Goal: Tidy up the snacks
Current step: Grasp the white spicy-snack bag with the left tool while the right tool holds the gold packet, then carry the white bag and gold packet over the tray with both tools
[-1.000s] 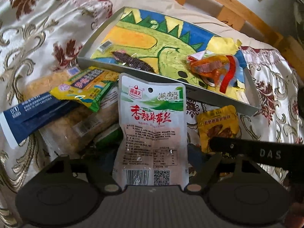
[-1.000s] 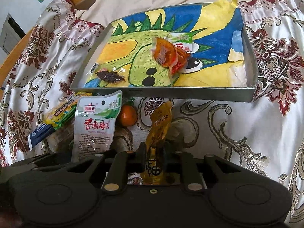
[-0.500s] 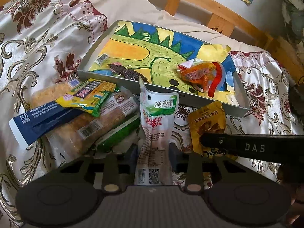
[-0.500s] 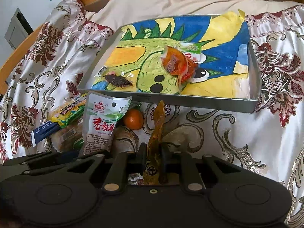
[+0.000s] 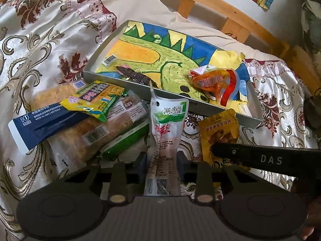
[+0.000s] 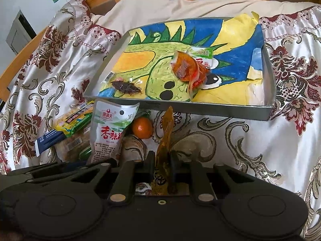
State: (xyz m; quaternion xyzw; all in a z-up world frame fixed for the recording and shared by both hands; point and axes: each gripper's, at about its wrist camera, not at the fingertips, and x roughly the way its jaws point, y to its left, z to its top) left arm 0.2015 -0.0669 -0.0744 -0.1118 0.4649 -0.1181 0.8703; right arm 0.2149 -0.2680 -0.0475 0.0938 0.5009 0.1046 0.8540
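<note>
Snacks pinched: white pouch left; yellow packet right.

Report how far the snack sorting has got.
Done: two packets lie in the tray, a dark one and an orange one.

In hand: the left gripper has just closed on the white pouch; the right gripper is shut on the yellow pouch.

Left: the pile of packets and the tangerine on the bedspread.
</note>
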